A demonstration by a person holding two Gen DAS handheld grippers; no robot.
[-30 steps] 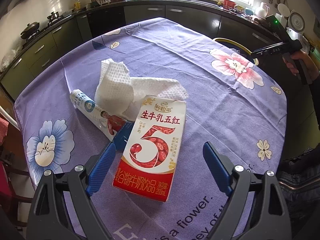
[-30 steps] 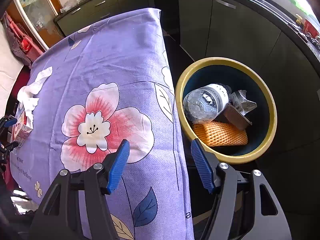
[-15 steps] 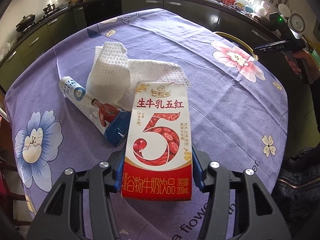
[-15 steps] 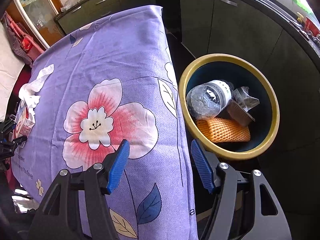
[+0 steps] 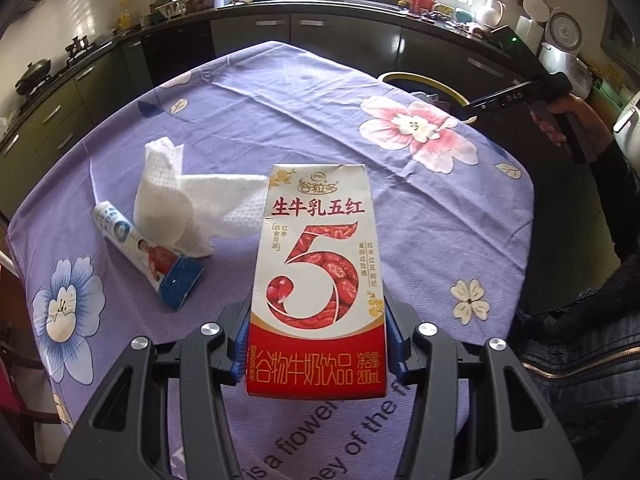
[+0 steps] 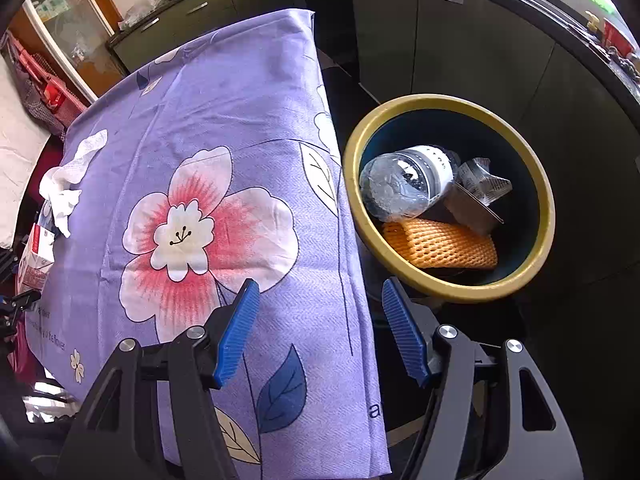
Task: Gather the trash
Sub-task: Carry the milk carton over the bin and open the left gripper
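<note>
My left gripper (image 5: 318,344) is shut on a red and white milk carton (image 5: 318,276) and holds it above the purple flowered tablecloth (image 5: 420,216). On the cloth to its left lie a crumpled white paper towel (image 5: 180,200) and a flattened tube (image 5: 148,256). My right gripper (image 6: 320,332) is open and empty over the table's edge, beside a yellow-rimmed bin (image 6: 452,292) that holds a crushed plastic bottle (image 6: 404,184), orange foam netting (image 6: 440,244) and wrappers. The bin's rim (image 5: 420,80) also shows in the left wrist view beyond the table.
Dark kitchen cabinets (image 5: 340,36) and a cluttered counter run behind the table. The bin stands on the floor between table and cabinets (image 6: 480,52). The paper towel (image 6: 68,184) and the carton (image 6: 38,252) show at the far left of the right wrist view.
My left gripper closed on the carton and lifted it off the cloth. My right gripper stayed open and shifted slightly near the bin.
</note>
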